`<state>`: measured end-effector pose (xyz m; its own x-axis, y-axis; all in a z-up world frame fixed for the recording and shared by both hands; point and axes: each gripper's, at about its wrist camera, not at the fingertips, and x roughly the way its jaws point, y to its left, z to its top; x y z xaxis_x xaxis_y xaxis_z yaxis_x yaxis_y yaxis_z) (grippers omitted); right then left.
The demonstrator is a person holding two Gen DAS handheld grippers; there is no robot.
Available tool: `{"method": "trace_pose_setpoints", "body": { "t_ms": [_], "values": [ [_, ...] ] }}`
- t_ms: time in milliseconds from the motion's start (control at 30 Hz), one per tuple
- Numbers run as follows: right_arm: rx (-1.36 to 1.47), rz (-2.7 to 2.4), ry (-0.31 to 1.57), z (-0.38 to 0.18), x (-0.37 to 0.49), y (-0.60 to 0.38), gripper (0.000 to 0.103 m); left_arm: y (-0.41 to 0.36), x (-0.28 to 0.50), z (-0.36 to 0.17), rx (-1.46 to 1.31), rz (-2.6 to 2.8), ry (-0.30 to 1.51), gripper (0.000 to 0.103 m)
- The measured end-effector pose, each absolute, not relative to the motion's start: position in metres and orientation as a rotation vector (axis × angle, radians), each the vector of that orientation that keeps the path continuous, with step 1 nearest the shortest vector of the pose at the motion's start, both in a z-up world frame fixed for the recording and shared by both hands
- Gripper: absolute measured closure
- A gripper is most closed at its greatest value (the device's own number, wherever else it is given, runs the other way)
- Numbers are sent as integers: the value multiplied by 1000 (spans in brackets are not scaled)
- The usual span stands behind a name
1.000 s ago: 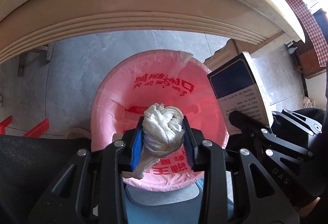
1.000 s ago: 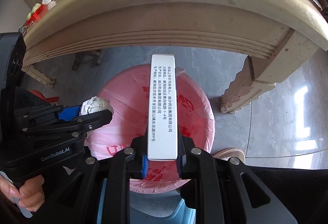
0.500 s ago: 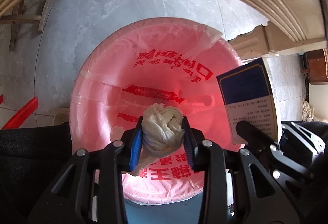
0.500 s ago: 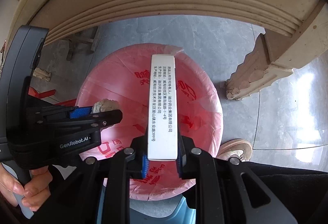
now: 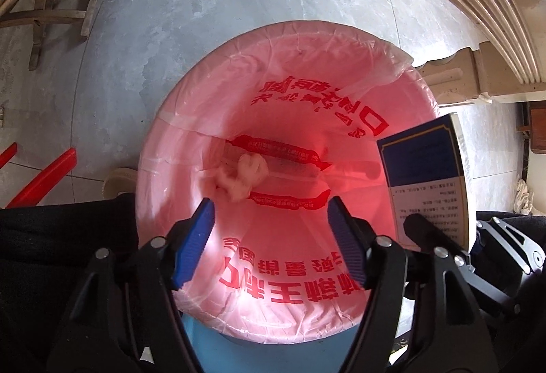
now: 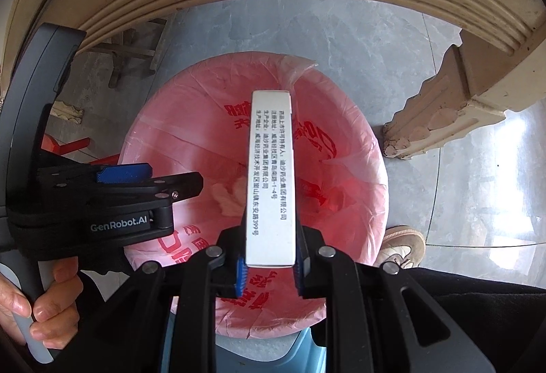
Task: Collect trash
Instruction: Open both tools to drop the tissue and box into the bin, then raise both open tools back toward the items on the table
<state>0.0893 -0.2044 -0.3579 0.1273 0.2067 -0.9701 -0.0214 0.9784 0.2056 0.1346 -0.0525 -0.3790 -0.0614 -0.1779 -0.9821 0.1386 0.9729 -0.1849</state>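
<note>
Pink liner fills the one bin (image 5: 293, 72) under both your downward-pointing grippers: your left gripper (image 5: 271, 229) is opening with nothing between its blue pads, the one tissue wad (image 5: 244, 173) lying inside the bin, while your right gripper (image 6: 269, 265) clamps the one white box (image 6: 271, 175) above it.

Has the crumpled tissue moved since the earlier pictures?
Yes. The crumpled tissue has left the opening left gripper and now lies down inside the pink bin liner.
</note>
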Motion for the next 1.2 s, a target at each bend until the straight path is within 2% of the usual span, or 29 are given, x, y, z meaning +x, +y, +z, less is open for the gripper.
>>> {"method": "trace_pose_setpoints", "body": {
  "t_ms": [67, 233, 367, 467, 1033, 1200],
  "values": [
    [159, 170, 1437, -359, 92, -203, 82, -54, 134, -377, -6, -253, 1600, 32],
    [146, 172, 1444, -360, 92, -200, 81, -53, 133, -374, 9, -241, 1579, 32],
    [113, 176, 1436, -358, 91, -194, 59, -50, 134, -371, 5, -220, 1570, 31],
    [106, 182, 1432, -357, 91, -193, 53, -49, 134, -371, -5, -213, 1571, 30],
    [139, 190, 1414, -347, 90, -200, 49, -47, 132, -358, 11, -192, 1542, 26],
    [115, 198, 1354, -322, 82, -197, 42, -42, 126, -336, 33, -191, 1510, 26]
  ]
}}
